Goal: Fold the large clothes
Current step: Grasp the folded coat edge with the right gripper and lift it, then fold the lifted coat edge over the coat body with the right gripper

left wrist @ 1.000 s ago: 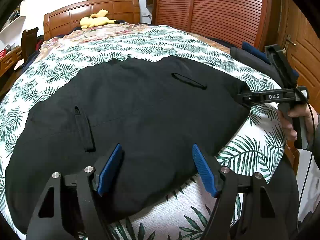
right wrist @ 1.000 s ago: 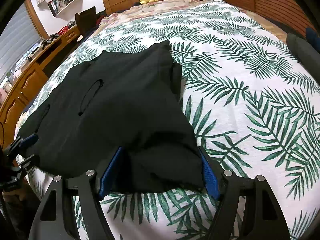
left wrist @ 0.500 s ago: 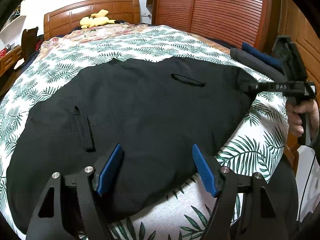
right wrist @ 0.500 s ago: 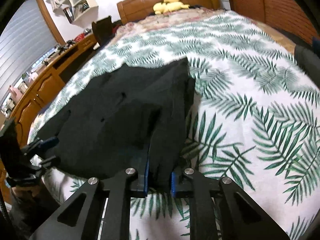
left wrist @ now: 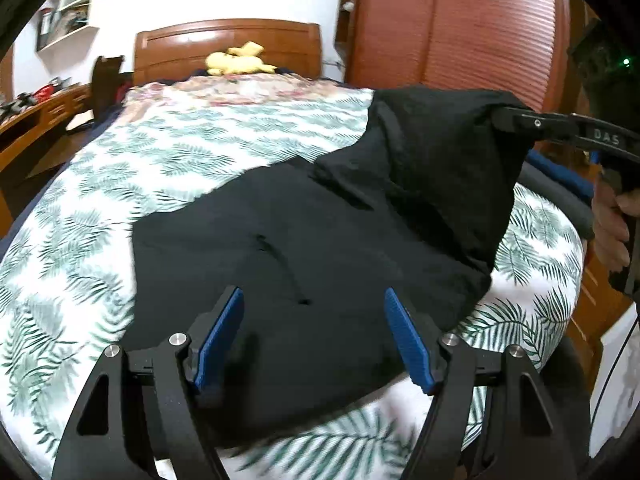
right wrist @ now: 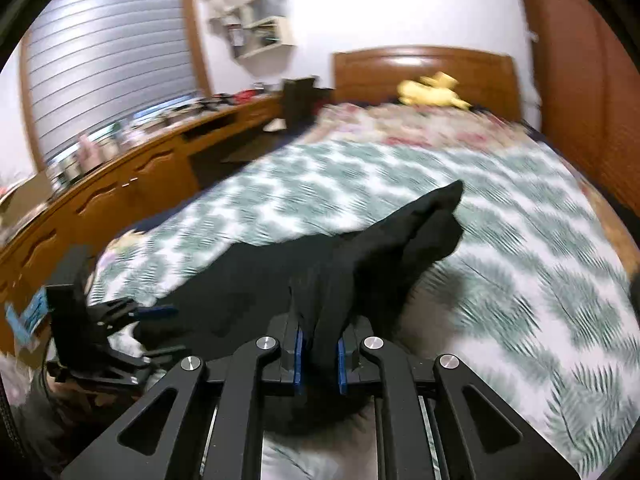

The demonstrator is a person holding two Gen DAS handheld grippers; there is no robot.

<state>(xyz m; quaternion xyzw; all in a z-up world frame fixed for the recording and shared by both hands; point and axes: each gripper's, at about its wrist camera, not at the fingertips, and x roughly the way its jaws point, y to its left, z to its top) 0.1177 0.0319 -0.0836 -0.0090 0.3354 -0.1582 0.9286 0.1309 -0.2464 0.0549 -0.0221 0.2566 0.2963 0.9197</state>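
Note:
A large black garment (left wrist: pixel 304 264) lies on the leaf-print bed (left wrist: pixel 152 152). My left gripper (left wrist: pixel 316 336) is open, its blue pads on either side of the garment's near edge, holding nothing. My right gripper (right wrist: pixel 319 354) is shut on the garment's right corner (right wrist: pixel 360 264) and holds it lifted off the bed, so the cloth rises in a tented fold (left wrist: pixel 444 160). The right gripper also shows in the left wrist view (left wrist: pixel 508 120), and the left gripper shows in the right wrist view (right wrist: pixel 156 330).
A yellow plush toy (left wrist: pixel 236 62) lies by the wooden headboard (left wrist: pixel 228 46). A wooden wardrobe (left wrist: pixel 452 24) stands to the right of the bed. A long wooden desk (right wrist: pixel 120 176) with clutter runs along the left side. Folded dark items (left wrist: pixel 560 184) sit at the bed's right edge.
My right gripper, open around the garment's corner a second ago, closed on it and has raised it off the bed. The left gripper stays open but its view has tilted up.

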